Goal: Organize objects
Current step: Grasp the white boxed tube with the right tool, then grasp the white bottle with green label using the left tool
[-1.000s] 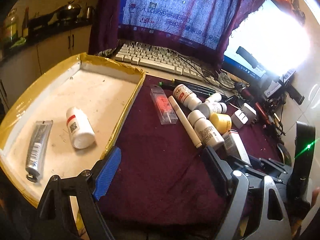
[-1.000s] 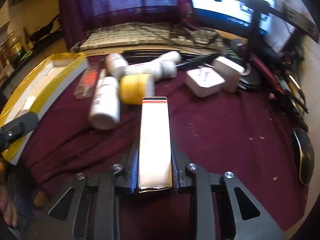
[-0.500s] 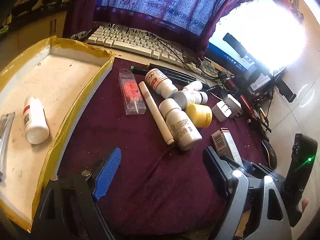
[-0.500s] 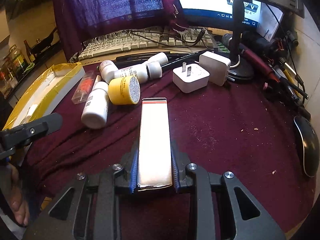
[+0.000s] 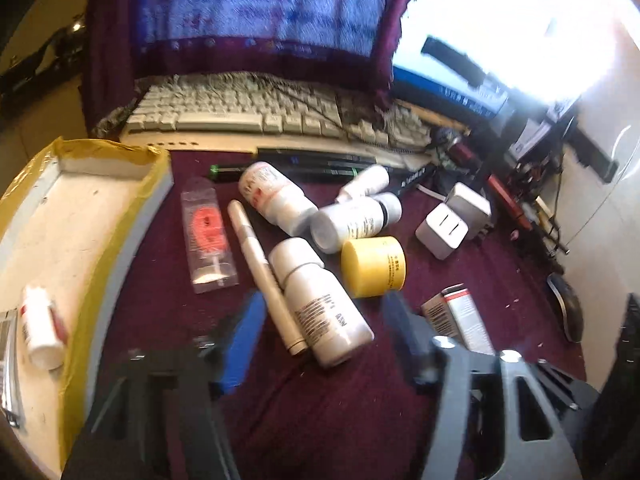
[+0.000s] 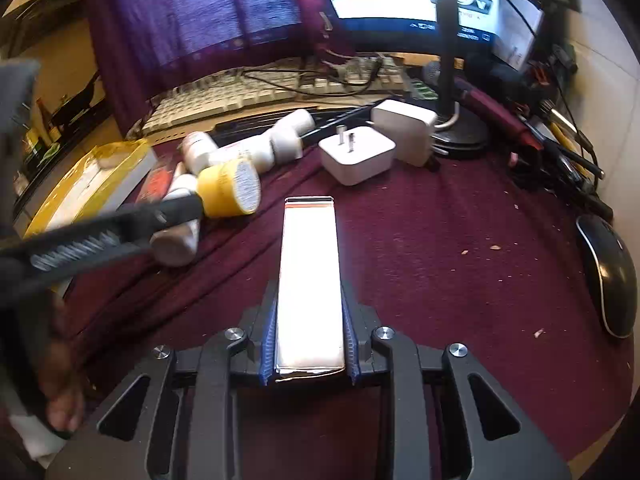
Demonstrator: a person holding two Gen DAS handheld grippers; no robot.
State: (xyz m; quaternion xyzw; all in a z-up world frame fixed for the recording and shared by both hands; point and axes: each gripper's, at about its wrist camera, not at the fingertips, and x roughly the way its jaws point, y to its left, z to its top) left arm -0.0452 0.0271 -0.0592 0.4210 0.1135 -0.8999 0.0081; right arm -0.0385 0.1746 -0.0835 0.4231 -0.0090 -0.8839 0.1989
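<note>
Across the table (image 5: 328, 408), under its dark red cloth, we are counting from the largest thing down. One shallow yellow-taped tray (image 5: 120, 240) is sitting at the left edge, holding one small white bottle (image 5: 40, 332) and one grey tube (image 5: 6, 364), which is mostly cut off by the frame. One keyboard (image 5: 248, 114) is lying at the back, with one black mouse (image 6: 612, 276) at the far right. Two white plug adapters (image 6: 358, 156) are resting side by side near the monitor stand. On the cloth we are seeing four white bottles lying on their sides in a loose cluster, the nearest being the big bottle (image 5: 324, 308), plus one yellow jar (image 5: 374, 266), one clear sachet (image 5: 208, 236) and one slim white pen (image 5: 266, 276) touching the big bottle.

We are bringing the left gripper (image 5: 324, 336) in over that big bottle and the pen; its jaws are closing, both things are lying between the fingers, and the pads are not yet pressing on either. Our right gripper (image 6: 310, 344) is clamped tight on one long narrow box (image 6: 310, 276), held just above the cloth, right of the yellow jar.
</note>
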